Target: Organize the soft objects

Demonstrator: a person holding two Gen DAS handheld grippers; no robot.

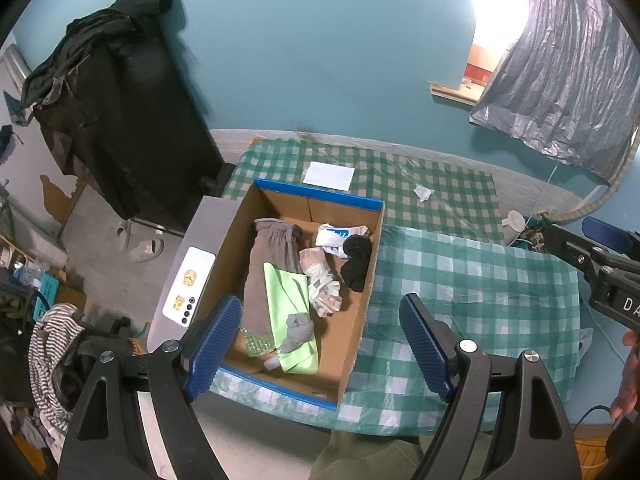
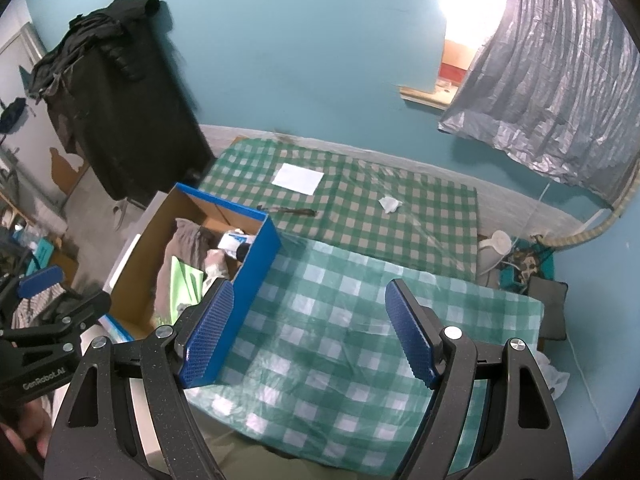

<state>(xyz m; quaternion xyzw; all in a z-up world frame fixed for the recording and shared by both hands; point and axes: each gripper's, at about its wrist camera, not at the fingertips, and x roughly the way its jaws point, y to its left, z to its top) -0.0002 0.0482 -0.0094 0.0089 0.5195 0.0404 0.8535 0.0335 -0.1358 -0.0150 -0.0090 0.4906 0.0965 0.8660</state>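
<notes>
An open cardboard box with a blue rim (image 1: 320, 196) (image 2: 262, 246) stands on the green checked cloth (image 1: 472, 292) (image 2: 340, 320). Inside lie a grey garment (image 1: 268, 264), a light green cloth (image 1: 288, 292), a small grey sock ball (image 1: 298, 330), crumpled white and pink pieces (image 1: 324, 280), a white and blue packet (image 1: 334, 236) and a black sock (image 1: 356, 264). My left gripper (image 1: 320, 340) hangs open above the box's near end, nothing between its fingers. My right gripper (image 2: 310, 332) stands open over bare cloth to the right of the box, holding nothing.
A white sheet of paper (image 1: 329, 175) (image 2: 298, 178) and a crumpled white scrap (image 1: 423, 193) (image 2: 390, 204) lie on the far cloth. A dark thin item (image 2: 290, 211) lies behind the box. A black rack with dark clothes (image 1: 120, 120) stands left; a grey curtain (image 1: 560, 80) hangs right.
</notes>
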